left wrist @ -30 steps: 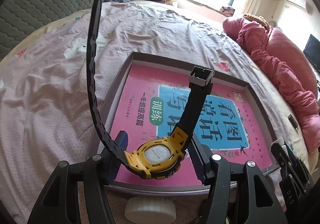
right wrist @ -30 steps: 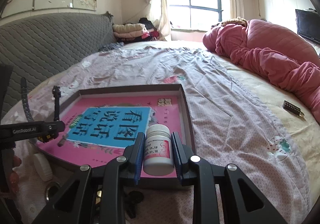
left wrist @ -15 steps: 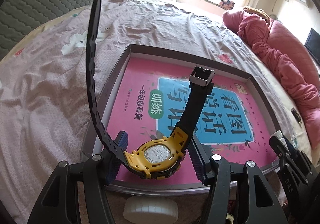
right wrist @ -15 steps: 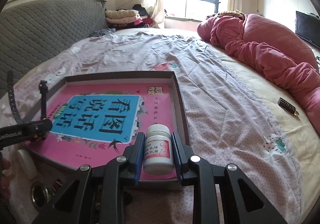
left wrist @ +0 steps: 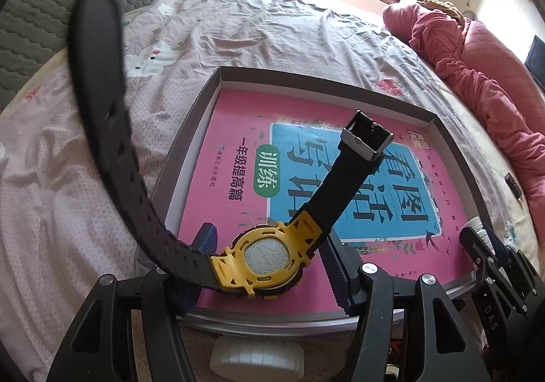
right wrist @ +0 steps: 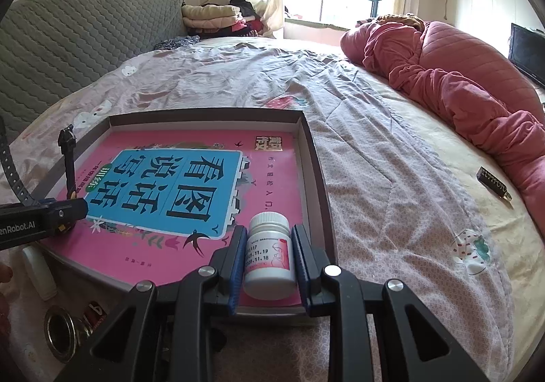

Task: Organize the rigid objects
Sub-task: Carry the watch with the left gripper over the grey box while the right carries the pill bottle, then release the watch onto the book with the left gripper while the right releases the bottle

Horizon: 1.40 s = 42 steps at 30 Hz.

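Observation:
A yellow-cased watch (left wrist: pixel 269 257) with black straps lies face down between the fingers of my left gripper (left wrist: pixel 269 235). Its jaws are opening and the watch sits tilted and loose, just above the pink book (left wrist: pixel 238 130) in the grey tray (left wrist: pixel 306 79). From the right wrist view the left gripper (right wrist: pixel 51 211) hovers over the tray's near left corner, one watch strap (right wrist: pixel 68 157) sticking up. My right gripper (right wrist: pixel 269 232) is shut on a white pill bottle (right wrist: pixel 269 256), held upright over the near right corner of the tray (right wrist: pixel 316 177).
The tray rests on a bed with a pale pink sheet. A white ribbed cap (left wrist: pixel 255 358), a white tube (right wrist: pixel 37 269) and a metal ring (right wrist: pixel 61 331) lie before the tray. A small dark object (right wrist: pixel 494 182) lies right; a pink quilt (right wrist: pixel 460 82) is behind it.
The watch has tipped in the left jaws and its long strap has swung, blurred. Both grippers have come down closer over the tray. The bottle stays gripped.

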Available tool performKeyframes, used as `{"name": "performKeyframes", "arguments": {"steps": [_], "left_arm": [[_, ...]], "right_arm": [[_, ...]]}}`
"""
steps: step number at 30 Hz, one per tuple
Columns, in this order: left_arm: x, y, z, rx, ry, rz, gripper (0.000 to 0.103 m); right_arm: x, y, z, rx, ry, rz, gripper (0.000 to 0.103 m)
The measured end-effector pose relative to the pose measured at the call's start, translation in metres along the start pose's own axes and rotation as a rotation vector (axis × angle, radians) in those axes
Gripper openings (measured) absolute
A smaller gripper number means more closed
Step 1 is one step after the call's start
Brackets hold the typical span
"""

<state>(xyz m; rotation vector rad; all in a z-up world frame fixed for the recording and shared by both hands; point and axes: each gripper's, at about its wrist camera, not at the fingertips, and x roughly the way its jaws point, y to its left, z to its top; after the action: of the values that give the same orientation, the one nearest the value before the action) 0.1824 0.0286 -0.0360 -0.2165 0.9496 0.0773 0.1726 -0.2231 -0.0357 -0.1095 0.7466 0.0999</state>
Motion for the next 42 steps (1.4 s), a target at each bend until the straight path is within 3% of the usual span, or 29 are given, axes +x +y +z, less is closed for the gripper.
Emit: {"name": "performKeyframes", "arguments": {"steps": [10,17,22,26,42], "left_arm": [[-0.005,0.005,-0.003,0.001,-0.008,-0.004,0.063],[-0.008,0.005,-0.005,0.015,-0.011,-0.002,0.064],[-0.011,0.004,-0.008,0.022,-0.013,-0.002,0.065],[-0.014,0.002,-0.006,0.022,-0.023,-0.02,0.072],[-0.032,0.003,-0.011,0.031,-0.066,-0.033,0.075]], "right_arm": [[-0.002,0.001,0.001,-0.001,-0.006,0.0,0.028],[-0.009,0.002,0.001,-0.007,-0.039,0.008,0.043],[-0.016,0.004,0.002,-0.009,-0.071,0.021,0.045],[-0.018,0.003,0.002,-0.01,-0.082,0.023,0.048],[-0.025,-0.007,0.004,0.033,-0.121,0.02,0.053]]}}
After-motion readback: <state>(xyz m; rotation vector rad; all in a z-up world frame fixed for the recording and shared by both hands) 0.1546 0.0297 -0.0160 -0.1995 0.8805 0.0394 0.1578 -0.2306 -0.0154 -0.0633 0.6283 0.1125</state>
